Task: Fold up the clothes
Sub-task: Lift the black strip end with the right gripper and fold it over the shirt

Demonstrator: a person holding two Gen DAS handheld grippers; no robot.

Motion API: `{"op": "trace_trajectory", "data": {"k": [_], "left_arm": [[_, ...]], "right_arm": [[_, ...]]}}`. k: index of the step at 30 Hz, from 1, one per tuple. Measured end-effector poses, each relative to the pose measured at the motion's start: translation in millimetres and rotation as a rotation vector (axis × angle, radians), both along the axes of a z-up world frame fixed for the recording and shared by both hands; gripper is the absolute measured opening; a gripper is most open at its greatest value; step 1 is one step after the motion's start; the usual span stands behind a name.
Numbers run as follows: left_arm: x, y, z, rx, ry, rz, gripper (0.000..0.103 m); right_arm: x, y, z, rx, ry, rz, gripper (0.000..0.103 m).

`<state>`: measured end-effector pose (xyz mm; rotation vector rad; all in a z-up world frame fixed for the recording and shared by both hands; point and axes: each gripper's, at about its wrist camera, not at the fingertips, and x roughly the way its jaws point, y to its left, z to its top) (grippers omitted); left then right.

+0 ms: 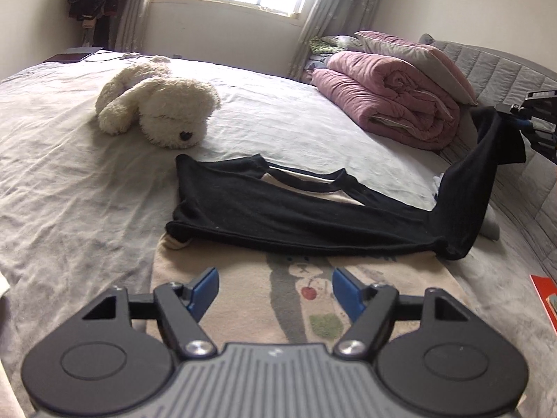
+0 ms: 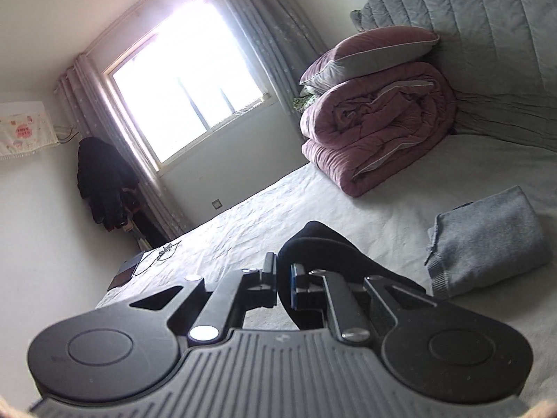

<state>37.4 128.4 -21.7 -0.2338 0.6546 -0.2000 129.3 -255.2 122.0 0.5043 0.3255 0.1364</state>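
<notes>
A beige shirt with black sleeves and a cartoon print (image 1: 303,299) lies flat on the bed. Its left black sleeve (image 1: 264,219) is folded across the chest. My left gripper (image 1: 275,287) is open and empty, hovering over the print. My right gripper (image 2: 283,275) is shut on the cuff of the other black sleeve (image 2: 320,244) and holds it up above the bed. In the left wrist view that sleeve (image 1: 470,181) rises to the right gripper (image 1: 511,111) at the far right.
A white plush dog (image 1: 156,104) lies on the bed sheet (image 1: 69,181) behind the shirt. A rolled pink quilt (image 1: 390,97) and a pillow (image 1: 417,52) sit near the grey headboard (image 1: 504,66). A folded grey garment (image 2: 487,240) lies at the right. A red item (image 1: 544,299) sits at the bed's right edge.
</notes>
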Motion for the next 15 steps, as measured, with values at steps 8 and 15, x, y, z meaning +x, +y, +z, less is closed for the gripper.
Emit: {"op": "trace_trajectory", "data": {"k": [8, 15], "left_arm": [[2, 30, 15, -0.065, -0.013, 0.075, 0.073], [4, 44, 18, -0.088, -0.012, 0.116, 0.073]], "right_arm": [[18, 80, -22, -0.093, 0.037, 0.087, 0.011], [25, 130, -69, -0.102, 0.119, 0.163, 0.011]]}}
